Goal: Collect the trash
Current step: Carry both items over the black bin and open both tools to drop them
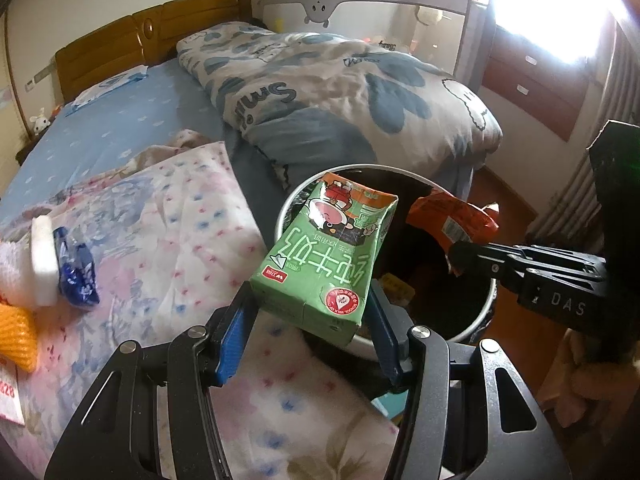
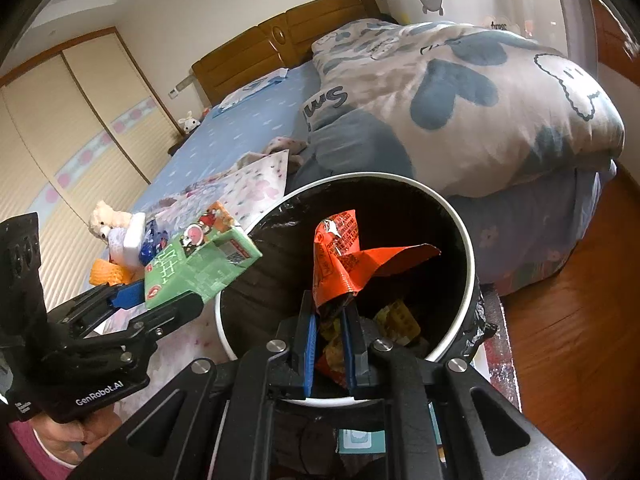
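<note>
Bedding at far left: a floral quilt (image 1: pixel 168 240) over the bed, with a blue foil wrapper (image 1: pixel 78 276) lying on it beside a white block, not yet picked up. Foil looks thin, crinkly, slippery; best pinched at a twisted end. Next right, left gripper (image 1: pixel 308 320), its fingers (image 1: pixel 234 332) clamped on the base of a green milk carton (image 1: pixel 320 256), jaws standing half spread across the carton's width. Carton hangs tilted over the near rim of the white bin (image 2: pixel 468 240). Judged light, probably empty; paperboard walls stiff enough to hold but likely to dent under a hard squeeze, so the grip low on the flat sides seems sound. Further right, right gripper (image 2: pixel 330 344), fingers pressed together on the lower part of an orange snack bag (image 2: pixel 344 256), held directly above the bin's dark liner. Bag is limp film, weightless, torn open at the top; could slide through a loose pinch. Yellow wrappers already lie inside the bin. Both items look ready to drop.
</note>
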`<state>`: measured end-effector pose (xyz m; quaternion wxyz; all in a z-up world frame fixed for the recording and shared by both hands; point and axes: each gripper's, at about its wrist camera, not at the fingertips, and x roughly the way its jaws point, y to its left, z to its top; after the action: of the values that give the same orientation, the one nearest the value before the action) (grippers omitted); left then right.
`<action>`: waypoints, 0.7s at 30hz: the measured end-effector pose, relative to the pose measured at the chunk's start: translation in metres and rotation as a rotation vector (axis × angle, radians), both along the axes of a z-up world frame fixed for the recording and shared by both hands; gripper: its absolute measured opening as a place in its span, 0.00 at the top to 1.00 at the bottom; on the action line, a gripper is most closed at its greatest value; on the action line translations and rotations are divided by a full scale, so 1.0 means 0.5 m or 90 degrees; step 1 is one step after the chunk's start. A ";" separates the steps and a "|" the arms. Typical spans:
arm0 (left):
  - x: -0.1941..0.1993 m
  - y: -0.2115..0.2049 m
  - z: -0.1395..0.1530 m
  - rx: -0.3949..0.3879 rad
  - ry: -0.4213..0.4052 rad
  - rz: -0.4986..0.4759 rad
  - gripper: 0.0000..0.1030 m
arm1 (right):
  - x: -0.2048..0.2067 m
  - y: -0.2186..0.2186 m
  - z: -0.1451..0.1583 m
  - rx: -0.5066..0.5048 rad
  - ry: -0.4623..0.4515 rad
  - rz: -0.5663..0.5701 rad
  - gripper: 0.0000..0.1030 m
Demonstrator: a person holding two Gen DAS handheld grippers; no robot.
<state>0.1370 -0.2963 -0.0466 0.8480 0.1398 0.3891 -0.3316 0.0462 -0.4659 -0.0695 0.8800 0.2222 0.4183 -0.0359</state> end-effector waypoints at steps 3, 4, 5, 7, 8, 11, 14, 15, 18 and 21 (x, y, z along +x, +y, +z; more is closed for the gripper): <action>0.004 -0.015 -0.006 0.005 0.009 -0.006 0.48 | 0.006 -0.006 -0.002 0.004 0.005 0.001 0.87; 0.005 -0.018 -0.008 0.007 0.014 -0.006 0.47 | 0.007 -0.008 -0.002 0.001 0.007 -0.003 0.84; 0.007 -0.021 -0.011 0.007 0.023 -0.006 0.47 | 0.008 -0.009 -0.002 0.000 0.008 -0.005 0.83; 0.009 -0.020 -0.015 0.003 0.035 -0.003 0.45 | 0.010 -0.014 -0.002 0.003 0.011 -0.009 0.74; 0.009 -0.018 -0.016 -0.001 0.043 -0.002 0.43 | 0.008 -0.015 0.000 0.001 0.010 -0.013 0.65; 0.005 -0.006 -0.015 -0.014 0.045 0.007 0.33 | 0.000 -0.018 0.007 0.001 -0.001 -0.021 0.53; -0.004 0.016 -0.013 -0.022 0.046 0.017 0.33 | -0.007 -0.019 0.010 0.001 -0.003 -0.032 0.49; -0.008 0.027 -0.014 -0.024 0.047 0.022 0.33 | -0.008 -0.018 0.010 0.003 -0.005 -0.034 0.47; -0.017 0.062 -0.019 -0.030 0.054 0.038 0.32 | -0.018 -0.006 0.015 0.000 -0.017 -0.038 0.37; -0.028 0.102 -0.026 -0.038 0.063 0.059 0.31 | -0.025 0.018 0.021 -0.005 -0.027 -0.036 0.31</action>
<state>0.1229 -0.2451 -0.0596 0.8461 0.0800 0.4264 -0.3098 0.0337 -0.4568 -0.0591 0.8882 0.2310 0.3931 -0.0574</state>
